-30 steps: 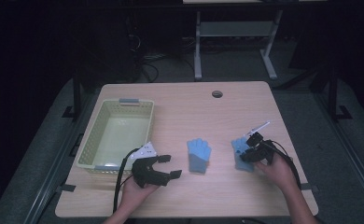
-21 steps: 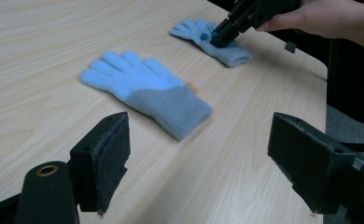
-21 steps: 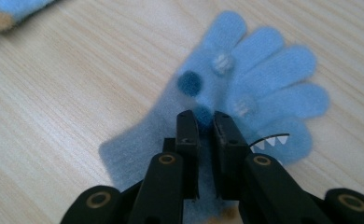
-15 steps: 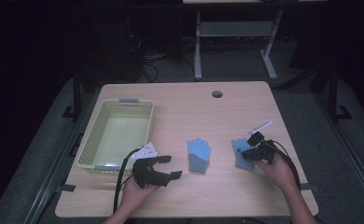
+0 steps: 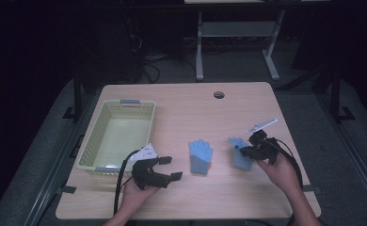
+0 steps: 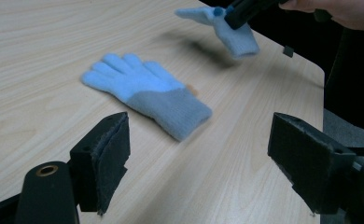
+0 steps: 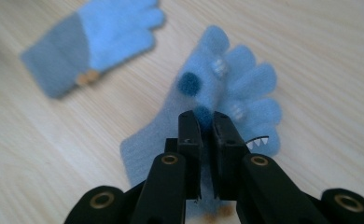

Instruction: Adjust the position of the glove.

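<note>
The table [image 5: 181,103] carries a basket [image 5: 116,134] at the left. A flat glove [image 5: 200,156] lies in the middle, its long axis pointing away, just right of the left gripper [image 5: 168,168], whose jaws stand wide apart. The right gripper [image 5: 243,149] is clamped on the second glove [image 5: 242,155], lifted off the wood

L gripper [image 5: 169,168]: held in L hand [image 5: 135,192] near the desk's front edge, L of centre. Jaws spread wide, nothing between them, pointing toward the R side. Cable loops back along the L forearm.

R gripper [image 5: 242,149]: held in R hand [image 5: 281,171] toward the desk's R edge, forearm entering from the front R corner. Jaws point L, pressed nearly together, pinching blue glove [image 7: 217,116], lifted off the desk.
</note>
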Motion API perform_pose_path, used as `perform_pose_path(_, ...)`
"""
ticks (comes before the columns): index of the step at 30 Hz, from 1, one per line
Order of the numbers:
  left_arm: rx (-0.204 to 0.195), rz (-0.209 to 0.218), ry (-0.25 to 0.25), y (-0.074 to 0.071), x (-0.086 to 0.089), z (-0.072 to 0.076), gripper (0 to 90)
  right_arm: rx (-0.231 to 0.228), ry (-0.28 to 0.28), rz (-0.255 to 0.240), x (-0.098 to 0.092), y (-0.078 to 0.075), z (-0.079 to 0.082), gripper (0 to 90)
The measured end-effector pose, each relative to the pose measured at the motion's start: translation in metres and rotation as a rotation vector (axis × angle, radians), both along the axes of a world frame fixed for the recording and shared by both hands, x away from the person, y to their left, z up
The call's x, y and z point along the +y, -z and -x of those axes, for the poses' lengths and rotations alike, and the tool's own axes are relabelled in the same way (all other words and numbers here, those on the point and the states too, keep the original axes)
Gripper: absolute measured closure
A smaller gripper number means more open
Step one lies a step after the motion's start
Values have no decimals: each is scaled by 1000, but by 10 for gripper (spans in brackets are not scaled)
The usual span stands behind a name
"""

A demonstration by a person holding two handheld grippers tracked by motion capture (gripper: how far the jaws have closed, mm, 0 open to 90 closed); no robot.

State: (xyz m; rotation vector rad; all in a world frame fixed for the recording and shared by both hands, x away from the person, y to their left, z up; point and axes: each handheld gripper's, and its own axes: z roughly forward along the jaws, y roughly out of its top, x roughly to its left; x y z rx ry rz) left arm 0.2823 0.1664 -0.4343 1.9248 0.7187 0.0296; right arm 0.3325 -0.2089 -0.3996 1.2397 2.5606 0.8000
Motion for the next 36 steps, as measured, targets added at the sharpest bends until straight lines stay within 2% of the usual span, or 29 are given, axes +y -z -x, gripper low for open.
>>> perform_pose_path(6, -3, -4, -2, 1, 2, -1, 207, -15, -54, -25, 26, -17, -1, 839)
perform_pose_path(11, -6, -3, -6, 0, 3, -1, 207, -12, -84, -33, 43, -22, -3, 837)
perform_pose_path(18, -9, -2, -8, -1, 5, 0, 207, -10, -137, -30, 79, -26, -8, 835)
perform_pose_path(28, -9, -2, -11, -1, 7, 0, 207, 31, -174, -15, 111, -14, -18, 830)
perform_pose_path(33, -7, -1, -11, -1, 7, 0, 207, 46, -175, -24, 116, -8, -21, 827)
perform_pose_path(36, -10, 1, -10, -1, 7, 0, 209, 58, -181, 0, 121, -3, -22, 822)
